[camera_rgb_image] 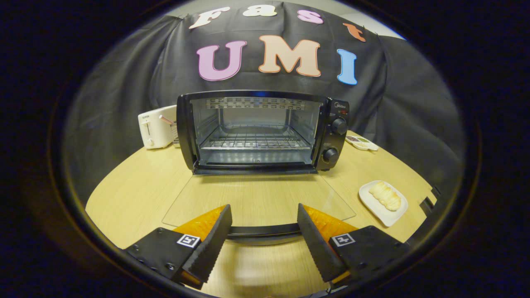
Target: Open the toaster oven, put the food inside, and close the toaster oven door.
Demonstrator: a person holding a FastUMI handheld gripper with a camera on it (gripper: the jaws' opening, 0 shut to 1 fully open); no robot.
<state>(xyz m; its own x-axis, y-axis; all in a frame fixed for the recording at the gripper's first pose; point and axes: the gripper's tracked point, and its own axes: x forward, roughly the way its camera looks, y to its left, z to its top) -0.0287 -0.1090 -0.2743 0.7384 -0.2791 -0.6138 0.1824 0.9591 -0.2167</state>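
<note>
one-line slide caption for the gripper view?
Toaster oven door down, gripper fingers open at its handle, food waiting on plate.

Light wooden table (pixel 136 198), pale grain. Toaster oven (pixel 265 130) stands on it toward the back, glass door (pixel 256 198) folded down flat over the tabletop. White toaster (pixel 155 126) sits on the table just beside the oven. On the oven's knob side, near the back, a small dish (pixel 362 142) with dark bits. Nearer the front on that side, a white plate (pixel 383 203) carrying a pale pastry (pixel 386 195).
</note>
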